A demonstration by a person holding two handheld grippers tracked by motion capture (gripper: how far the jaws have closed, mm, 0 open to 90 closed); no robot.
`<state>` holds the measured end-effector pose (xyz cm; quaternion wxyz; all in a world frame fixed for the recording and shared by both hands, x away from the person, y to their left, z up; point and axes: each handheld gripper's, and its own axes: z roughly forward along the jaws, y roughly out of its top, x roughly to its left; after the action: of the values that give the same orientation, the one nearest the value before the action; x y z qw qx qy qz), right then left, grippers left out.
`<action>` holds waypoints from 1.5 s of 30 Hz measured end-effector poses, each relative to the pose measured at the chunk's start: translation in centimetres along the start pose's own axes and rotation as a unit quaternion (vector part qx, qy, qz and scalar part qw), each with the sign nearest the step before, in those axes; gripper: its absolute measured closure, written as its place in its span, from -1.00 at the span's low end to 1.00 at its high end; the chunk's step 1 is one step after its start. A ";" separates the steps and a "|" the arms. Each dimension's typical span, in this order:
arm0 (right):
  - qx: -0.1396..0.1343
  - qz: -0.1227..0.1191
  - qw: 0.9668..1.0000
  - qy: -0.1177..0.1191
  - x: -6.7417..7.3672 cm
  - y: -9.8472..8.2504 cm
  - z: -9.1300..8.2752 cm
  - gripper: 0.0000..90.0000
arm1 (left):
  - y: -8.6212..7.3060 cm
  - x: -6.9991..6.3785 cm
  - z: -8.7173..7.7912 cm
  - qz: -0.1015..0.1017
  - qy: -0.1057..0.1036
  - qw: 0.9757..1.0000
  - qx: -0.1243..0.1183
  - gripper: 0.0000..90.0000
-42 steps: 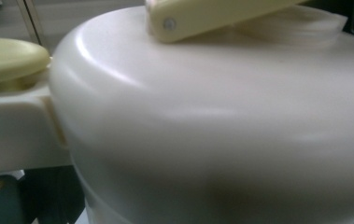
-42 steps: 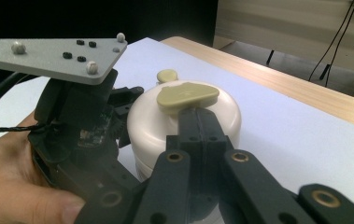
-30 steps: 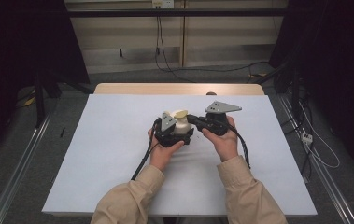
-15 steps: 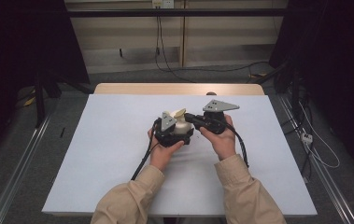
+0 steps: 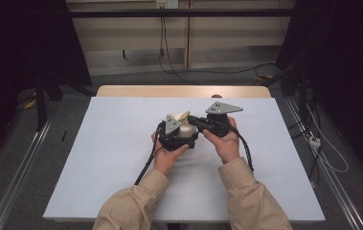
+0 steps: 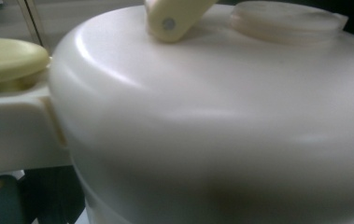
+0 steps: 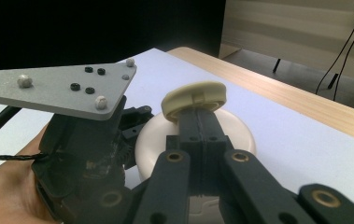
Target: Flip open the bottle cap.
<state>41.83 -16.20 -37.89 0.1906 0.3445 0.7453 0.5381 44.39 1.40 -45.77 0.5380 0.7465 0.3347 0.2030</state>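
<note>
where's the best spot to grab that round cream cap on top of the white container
Grip the round cream cap by its rim, coming from above: it is a flat disc standing proud of the white container's domed top, so its edge is free all round. The right tongs seem shut on its near edge already, while the left tongs sit against the container.

A white sheet (image 5: 121, 158) covered the surface, leaving a strip of bare pale wood (image 5: 179, 91) along the far edge. Beyond that far edge, black cables (image 5: 169, 57) hung down a pale panelled wall (image 5: 136, 43) and trailed over the grey floor (image 5: 97, 79). Metal rails (image 5: 18, 167) ran on the floor along the left and right edges, with a white cable (image 5: 330, 160) lying past the right one.
</note>
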 end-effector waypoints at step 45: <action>-0.010 -0.006 1.000 0.010 0.5 0.7 1.2 1.00 | 0.0 0.0 0.0 0.001 0.002 1.000 0.001 -0.89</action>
<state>42.49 -14.87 -37.62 0.1903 0.3326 0.7439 0.5476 44.39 1.39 -45.74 0.5361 0.7474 0.3349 0.2046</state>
